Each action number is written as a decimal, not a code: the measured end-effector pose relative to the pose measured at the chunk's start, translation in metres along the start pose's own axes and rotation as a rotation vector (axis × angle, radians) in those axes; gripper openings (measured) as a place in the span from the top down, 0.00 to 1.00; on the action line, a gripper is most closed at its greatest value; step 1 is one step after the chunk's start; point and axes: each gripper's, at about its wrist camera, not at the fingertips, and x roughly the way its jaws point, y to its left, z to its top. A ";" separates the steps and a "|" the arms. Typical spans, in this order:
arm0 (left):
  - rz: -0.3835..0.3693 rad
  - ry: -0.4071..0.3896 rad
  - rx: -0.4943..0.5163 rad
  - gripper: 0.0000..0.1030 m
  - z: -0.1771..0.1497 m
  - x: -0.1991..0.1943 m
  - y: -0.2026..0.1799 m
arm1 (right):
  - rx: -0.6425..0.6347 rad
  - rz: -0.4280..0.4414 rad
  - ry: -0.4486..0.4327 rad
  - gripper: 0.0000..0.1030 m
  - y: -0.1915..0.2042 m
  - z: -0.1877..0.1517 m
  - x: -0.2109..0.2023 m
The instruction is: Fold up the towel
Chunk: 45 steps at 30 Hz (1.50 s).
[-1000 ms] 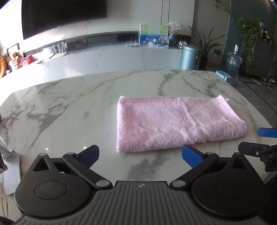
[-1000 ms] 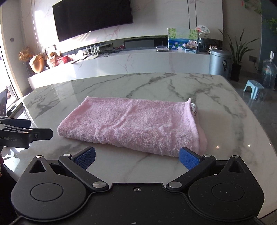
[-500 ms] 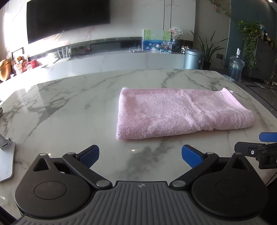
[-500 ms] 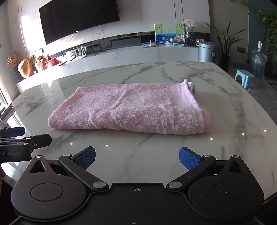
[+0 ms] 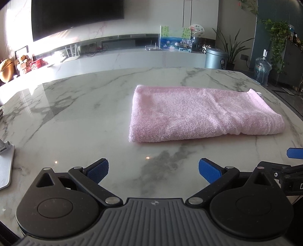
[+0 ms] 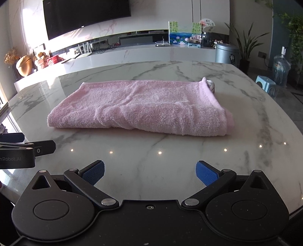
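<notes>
A pink towel (image 5: 200, 111) lies folded into a long flat rectangle on the white marble table (image 5: 75, 117); it also shows in the right wrist view (image 6: 140, 106), with a white label at its far right corner. My left gripper (image 5: 153, 169) is open and empty, held near the table's front edge, well short of the towel and to its left. My right gripper (image 6: 149, 171) is open and empty, in front of the towel's near long edge. Each gripper shows at the edge of the other's view: the right one (image 5: 291, 160), the left one (image 6: 28, 145).
A grey flat stand (image 5: 5, 166) lies at the table's left edge. Beyond the table are a long white counter (image 5: 113, 58), a dark TV (image 6: 85, 15), a grey bin (image 5: 215, 57), plants, a water bottle (image 5: 262, 69) and a blue stool (image 6: 265, 83).
Both grippers have drawn back from the towel toward the table's front edge and tilted up a little. The towel has not moved. Both stay open.
</notes>
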 end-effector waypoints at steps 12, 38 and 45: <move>-0.002 0.018 -0.006 0.00 -0.005 0.007 -0.003 | 0.004 -0.020 0.024 0.00 0.001 -0.003 0.007; 0.027 0.057 0.003 0.00 -0.010 0.014 -0.006 | -0.042 -0.066 -0.001 0.00 0.011 -0.009 0.009; 0.023 0.060 0.006 0.00 -0.010 0.014 -0.006 | -0.039 -0.070 -0.006 0.00 0.012 -0.010 0.008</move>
